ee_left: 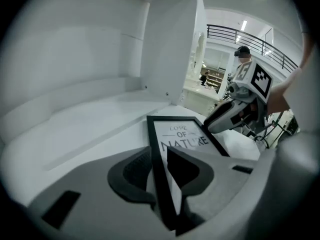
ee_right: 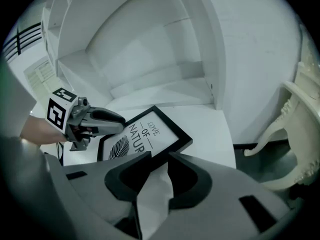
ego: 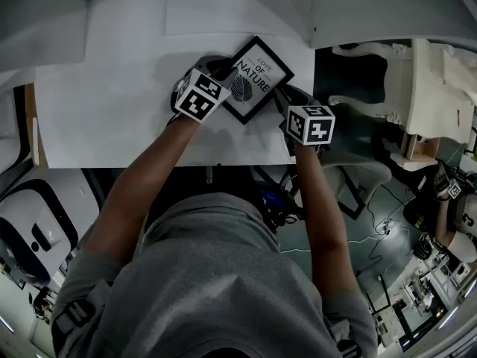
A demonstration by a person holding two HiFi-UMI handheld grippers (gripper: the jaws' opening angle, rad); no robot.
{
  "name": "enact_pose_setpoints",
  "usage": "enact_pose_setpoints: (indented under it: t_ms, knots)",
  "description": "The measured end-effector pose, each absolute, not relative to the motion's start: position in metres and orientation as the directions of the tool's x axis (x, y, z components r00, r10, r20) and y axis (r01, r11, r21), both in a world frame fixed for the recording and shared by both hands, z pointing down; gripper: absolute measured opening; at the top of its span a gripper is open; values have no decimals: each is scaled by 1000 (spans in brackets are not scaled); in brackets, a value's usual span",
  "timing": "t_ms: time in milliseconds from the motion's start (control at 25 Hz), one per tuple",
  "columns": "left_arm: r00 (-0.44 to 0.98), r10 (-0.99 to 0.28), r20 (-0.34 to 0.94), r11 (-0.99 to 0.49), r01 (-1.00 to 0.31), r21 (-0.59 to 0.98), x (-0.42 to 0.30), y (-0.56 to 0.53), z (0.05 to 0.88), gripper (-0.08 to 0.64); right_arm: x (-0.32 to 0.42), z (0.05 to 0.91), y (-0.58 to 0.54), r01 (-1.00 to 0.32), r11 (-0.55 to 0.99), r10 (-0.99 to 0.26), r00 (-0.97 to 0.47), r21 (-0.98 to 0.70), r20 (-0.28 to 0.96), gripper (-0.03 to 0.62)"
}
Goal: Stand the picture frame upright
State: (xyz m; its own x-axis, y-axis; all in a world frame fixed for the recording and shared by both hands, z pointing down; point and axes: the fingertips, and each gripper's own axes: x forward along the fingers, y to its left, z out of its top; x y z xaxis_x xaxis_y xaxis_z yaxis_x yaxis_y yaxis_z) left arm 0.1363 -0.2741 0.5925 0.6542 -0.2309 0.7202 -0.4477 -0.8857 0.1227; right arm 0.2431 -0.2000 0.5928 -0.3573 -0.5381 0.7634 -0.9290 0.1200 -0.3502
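Observation:
The black picture frame (ego: 257, 77), printed "LOVE OF NATURE" with a leaf, lies tilted like a diamond on the white table (ego: 112, 103). My left gripper (ego: 221, 71) is at its left edge. In the left gripper view the black rim (ee_left: 160, 184) fills the gap between the pads of that gripper (ee_left: 159, 164), which is shut on it. My right gripper (ego: 285, 99) is at the frame's lower right edge. In the right gripper view the frame (ee_right: 145, 134) has its edge at the tips of that gripper (ee_right: 159, 161), whose jaws stand apart.
White shelving (ee_right: 150, 49) rises behind the table. An ornate white piece of furniture (ego: 402, 88) stands off the table's right side. The table's front edge (ego: 149, 164) runs just before the person's body. Cables and equipment (ego: 417, 274) lie on the floor at right.

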Motion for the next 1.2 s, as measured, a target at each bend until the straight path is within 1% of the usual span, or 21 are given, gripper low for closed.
enact_pose_setpoints:
  t_ms: [120,600,760,1000,1200]
  knots:
    - [646,-248,722,-868,-478,130,114,-264,593,100,229,593,-205,-924,185,-510,-382,-335,771,115]
    - [604,-294,741,-778,-602,181,25,-212,584,92,153,585,-218,-839,379,-412,-530,-390,741,115]
    - [584,-317,747,-741,-645,190,-2,-198,581,92,128,580,-212,-808,412,-386,-574,-422,722,115]
    - [570,-327,754,-705,-678,207,-20,-182,582,89,110,581,-200,-752,468,-324,-635,-464,702,115]
    - [567,-336,752,-684,-696,218,-29,-170,581,86,99,581,-191,-724,479,-294,-665,-496,687,115]
